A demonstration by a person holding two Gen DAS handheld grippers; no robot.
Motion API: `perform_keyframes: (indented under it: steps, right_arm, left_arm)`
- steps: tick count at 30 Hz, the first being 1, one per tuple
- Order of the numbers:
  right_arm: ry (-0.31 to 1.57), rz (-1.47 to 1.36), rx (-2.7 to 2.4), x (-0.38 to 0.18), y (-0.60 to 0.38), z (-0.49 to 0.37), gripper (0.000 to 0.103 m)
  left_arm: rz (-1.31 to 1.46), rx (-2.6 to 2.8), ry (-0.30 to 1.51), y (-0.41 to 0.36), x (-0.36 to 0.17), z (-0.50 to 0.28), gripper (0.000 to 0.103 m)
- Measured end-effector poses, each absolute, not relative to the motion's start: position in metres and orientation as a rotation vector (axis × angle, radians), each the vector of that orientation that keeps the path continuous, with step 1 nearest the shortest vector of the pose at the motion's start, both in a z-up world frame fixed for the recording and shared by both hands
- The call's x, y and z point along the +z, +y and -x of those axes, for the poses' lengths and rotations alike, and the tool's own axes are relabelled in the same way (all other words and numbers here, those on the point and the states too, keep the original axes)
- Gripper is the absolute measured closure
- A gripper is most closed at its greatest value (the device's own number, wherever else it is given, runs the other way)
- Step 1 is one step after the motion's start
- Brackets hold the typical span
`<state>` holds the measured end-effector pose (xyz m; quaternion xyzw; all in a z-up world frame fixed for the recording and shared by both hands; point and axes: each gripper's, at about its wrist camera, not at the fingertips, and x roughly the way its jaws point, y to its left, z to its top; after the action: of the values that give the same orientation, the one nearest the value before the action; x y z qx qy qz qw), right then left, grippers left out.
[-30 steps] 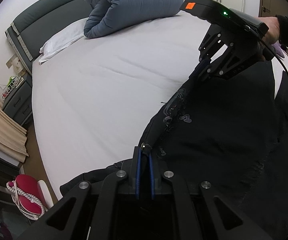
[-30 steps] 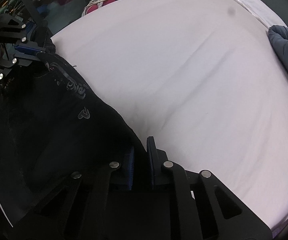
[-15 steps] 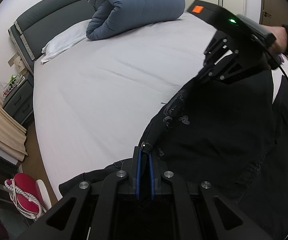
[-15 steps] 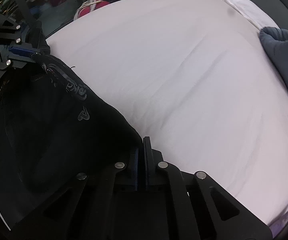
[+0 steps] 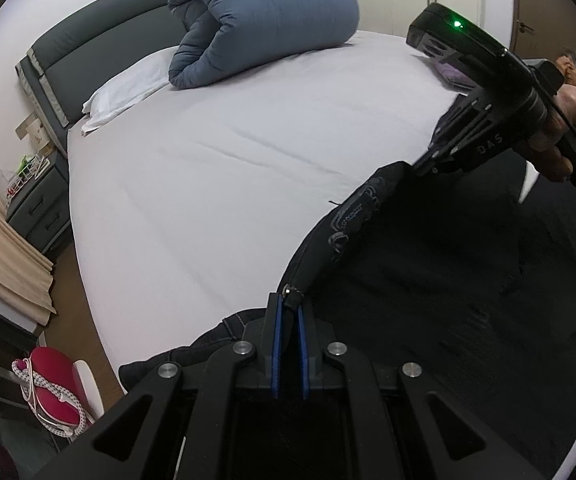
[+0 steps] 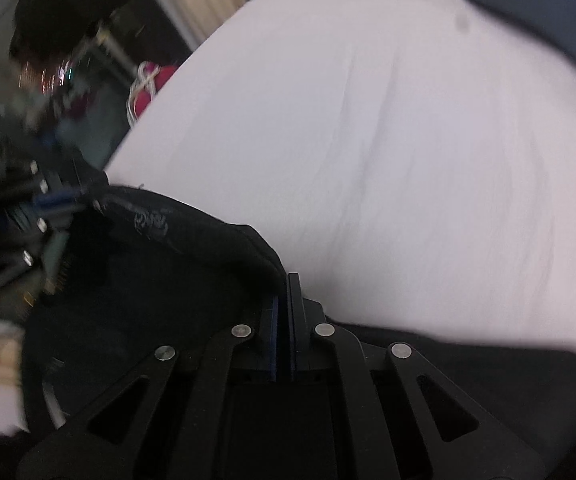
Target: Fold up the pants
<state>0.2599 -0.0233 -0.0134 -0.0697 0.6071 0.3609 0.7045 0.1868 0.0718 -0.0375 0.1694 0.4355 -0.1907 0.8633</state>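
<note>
**Pants held at both ends of the waistband, over the bed**

Item: pants (image 5: 428, 280), black, with pale lettering along the edge stretched between my two grippers. The bulk of the cloth hangs and spreads to the lower right of the left wrist view, over the bed (image 5: 216, 168); a further dark fold lies on the sheet just below and left of my left gripper.

Left gripper (image 5: 288, 312): I see its blue-padded fingers (image 5: 275, 332) nearly together, clamped on a bunched corner of the pants edge that carries a small metal stud. The cloth rises out of the pads and runs up and right toward the other gripper.

Right gripper (image 6: 284, 304): fingers pressed close, pinching the black edge of the pants, which enters the pads from the upper left. From the left wrist view it shows at upper right (image 5: 428, 166), held by a hand (image 5: 560, 148), tips buried in the cloth. The right wrist view is blurred.

Also on the bed: a rolled blue duvet (image 5: 260, 20) and a white pillow (image 5: 124, 92) near the dark headboard (image 5: 88, 52). Beside the bed: a nightstand (image 5: 40, 212) and beige curtain (image 5: 0, 256).
</note>
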Motion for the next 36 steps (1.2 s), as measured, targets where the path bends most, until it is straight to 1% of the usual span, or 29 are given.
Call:
perform_keyframes:
  steps: [8, 11, 13, 14, 16, 18, 21, 23, 25, 29, 30, 31, 32, 34, 36]
  right_arm:
    - [1.467, 0.171, 0.846, -0.024, -0.037, -0.194, 0.101]
    - [1.449, 0.331, 0.873, -0.025, -0.039, -0.155, 0.101]
    - [1.416, 0.506, 0.886, -0.022, -0.041, -0.125, 0.101]
    - [1.391, 0.611, 0.891, -0.022, -0.036, -0.110, 0.101]
    - [1.283, 0.883, 0.895, -0.022, -0.024, -0.071, 0.101]
    - [1.132, 1.194, 0.888, -0.029, -0.016, -0.026, 0.101]
    - [0.922, 1.546, 0.903, -0.044, -0.016, 0.032, 0.101]
    - [0.829, 1.659, 0.911, -0.052, -0.019, 0.058, 0.101]
    - [0.762, 1.715, 0.897, -0.058, -0.026, 0.076, 0.101]
    - [0.553, 1.935, 0.847, -0.075, -0.041, 0.110, 0.101]
    - [0.505, 1.982, 0.842, -0.077, -0.052, 0.118, 0.101]
    - [0.470, 2.015, 0.838, -0.075, -0.085, 0.120, 0.101]
    - [0.445, 2.039, 0.836, -0.081, -0.082, 0.132, 0.101]
    - [0.423, 2.051, 0.838, -0.077, -0.083, 0.146, 0.101]
    - [0.428, 2.034, 0.840, -0.066, -0.088, 0.128, 0.101]
  left_arm:
    - [-0.400, -0.550, 0.937, 0.055, -0.040, -0.132, 0.096]
    - [-0.486, -0.615, 0.968, 0.037, -0.050, -0.102, 0.096]
    - [-0.526, -0.659, 0.989, 0.025, -0.058, -0.083, 0.096]
    - [-0.546, -0.678, 0.993, 0.020, -0.060, -0.074, 0.096]
    - [-0.596, -0.708, 1.001, 0.009, -0.065, -0.058, 0.098]
    - [-0.621, -0.727, 1.001, 0.002, -0.067, -0.047, 0.099]
    - [-0.615, -0.742, 1.004, -0.001, -0.068, -0.040, 0.099]
    - [-0.613, -0.747, 1.005, -0.001, -0.068, -0.037, 0.099]
    - [-0.611, -0.749, 1.007, 0.001, -0.069, -0.033, 0.099]
    - [-0.643, -0.754, 1.017, 0.001, -0.075, -0.027, 0.101]
    - [-0.654, -0.755, 1.019, 0.001, -0.077, -0.024, 0.101]
    - [-0.663, -0.755, 1.020, 0.002, -0.078, -0.021, 0.101]
    - [-0.668, -0.752, 1.019, 0.003, -0.079, -0.021, 0.101]
    - [-0.673, -0.740, 1.019, 0.003, -0.080, -0.022, 0.101]
    - [-0.669, -0.727, 1.016, 0.005, -0.081, -0.022, 0.101]
